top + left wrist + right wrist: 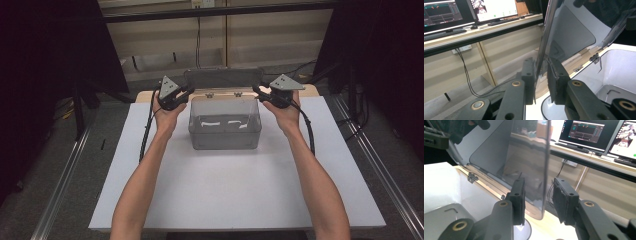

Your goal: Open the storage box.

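Observation:
A clear plastic box (225,131) stands at the back middle of the white board, its hinged lid (222,78) raised upright behind it. My left gripper (187,92) is at the lid's left edge and shut on it. In the left gripper view the lid (571,37) rises edge-on between the jaws of the left gripper (541,75). My right gripper (259,90) is at the lid's right edge. In the right gripper view the lid (529,157) stands between the parted jaws of the right gripper (539,195), with a gap to the right pad (560,200).
The white board (225,190) lies on a grey table with metal rails (65,175) along both sides. A shelf with cables (198,35) runs behind. Monitors (586,130) and keyboards sit on a desk beyond the box. White strips (220,121) lie inside the box.

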{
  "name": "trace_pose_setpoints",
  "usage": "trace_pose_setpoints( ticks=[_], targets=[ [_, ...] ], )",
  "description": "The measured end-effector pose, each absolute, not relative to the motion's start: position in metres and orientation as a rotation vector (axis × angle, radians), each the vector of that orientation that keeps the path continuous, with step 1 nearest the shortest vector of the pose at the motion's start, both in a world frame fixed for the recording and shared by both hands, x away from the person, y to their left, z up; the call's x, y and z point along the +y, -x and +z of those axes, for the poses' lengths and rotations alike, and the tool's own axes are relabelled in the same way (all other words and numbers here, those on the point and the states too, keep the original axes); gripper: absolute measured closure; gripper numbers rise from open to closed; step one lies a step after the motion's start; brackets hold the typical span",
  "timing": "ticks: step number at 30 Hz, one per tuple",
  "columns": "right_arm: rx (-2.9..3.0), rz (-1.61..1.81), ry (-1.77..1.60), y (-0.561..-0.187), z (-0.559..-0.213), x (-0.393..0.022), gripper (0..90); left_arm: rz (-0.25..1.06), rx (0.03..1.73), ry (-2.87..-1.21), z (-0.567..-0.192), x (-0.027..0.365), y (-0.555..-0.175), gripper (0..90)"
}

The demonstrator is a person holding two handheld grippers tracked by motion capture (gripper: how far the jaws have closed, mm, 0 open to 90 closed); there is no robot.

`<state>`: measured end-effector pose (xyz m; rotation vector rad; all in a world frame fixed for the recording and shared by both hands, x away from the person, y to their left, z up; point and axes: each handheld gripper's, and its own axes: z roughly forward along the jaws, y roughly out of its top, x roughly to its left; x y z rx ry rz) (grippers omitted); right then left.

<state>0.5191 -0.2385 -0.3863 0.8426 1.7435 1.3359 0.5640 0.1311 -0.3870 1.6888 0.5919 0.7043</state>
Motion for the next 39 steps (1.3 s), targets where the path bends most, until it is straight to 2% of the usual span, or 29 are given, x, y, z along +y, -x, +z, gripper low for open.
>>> trace_pose_setpoints(
  ticks=[10,27,39],
  targets=[
    [1.772,1.329,-0.870,-0.529,-0.403,-0.239,67.2,0.700,0.587,-1.690,-0.387,0.132,-0.566,77.6],
    [1.751,1.371,-0.903,-0.536,-0.406,-0.239,78.1,0.713,0.600,-1.705,-0.385,0.130,-0.572,78.4],
    [1.735,1.384,-0.916,-0.541,-0.407,-0.240,78.8,0.703,0.624,-1.723,-0.394,0.129,-0.578,78.3]
  ],
)
